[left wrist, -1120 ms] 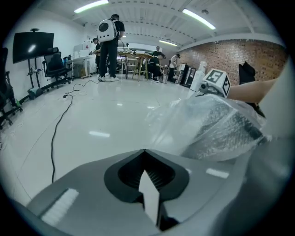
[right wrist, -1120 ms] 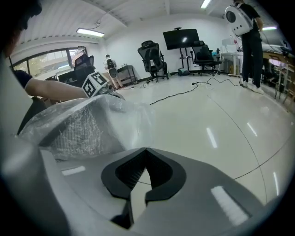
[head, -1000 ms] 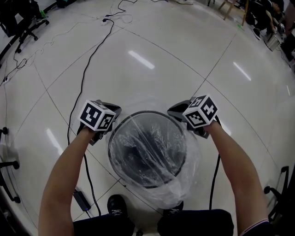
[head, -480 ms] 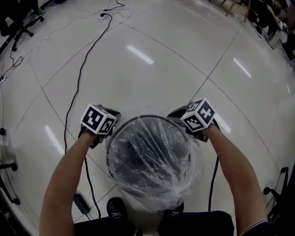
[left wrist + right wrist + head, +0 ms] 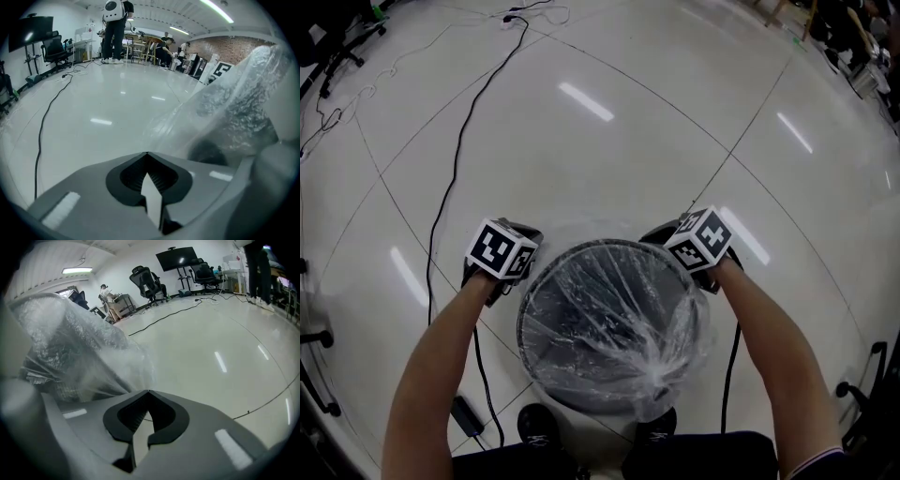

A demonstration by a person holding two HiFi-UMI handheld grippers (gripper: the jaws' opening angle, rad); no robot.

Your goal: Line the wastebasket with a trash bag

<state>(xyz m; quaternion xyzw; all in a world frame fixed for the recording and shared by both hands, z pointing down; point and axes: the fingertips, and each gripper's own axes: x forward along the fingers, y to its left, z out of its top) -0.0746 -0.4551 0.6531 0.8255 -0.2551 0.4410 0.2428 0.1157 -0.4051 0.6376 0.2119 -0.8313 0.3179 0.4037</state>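
A round dark wastebasket [image 5: 581,398] stands on the floor between my forearms. A clear trash bag [image 5: 619,319] is draped into it, with its film folded over the rim. My left gripper [image 5: 514,267] is at the rim's left side and my right gripper [image 5: 689,258] at its right side, both pointing down. In the left gripper view the jaws [image 5: 147,153] are shut, and the bag's film [image 5: 225,108] runs up from their tip to the right. In the right gripper view the jaws [image 5: 149,391] are shut, with the film [image 5: 79,352] bunched to their left. The pinch points are hidden under the marker cubes.
A black cable [image 5: 455,159] runs across the glossy tiled floor at the left, ending near a power adapter [image 5: 467,415]. My shoes [image 5: 539,427] stand just behind the basket. Office chairs [image 5: 145,282] and a monitor [image 5: 176,258] stand far off, and so does a standing person [image 5: 114,28].
Both grippers have sunk along the basket's sides. The bag's edge has come down over the rim, and the loose film at the front billows less.
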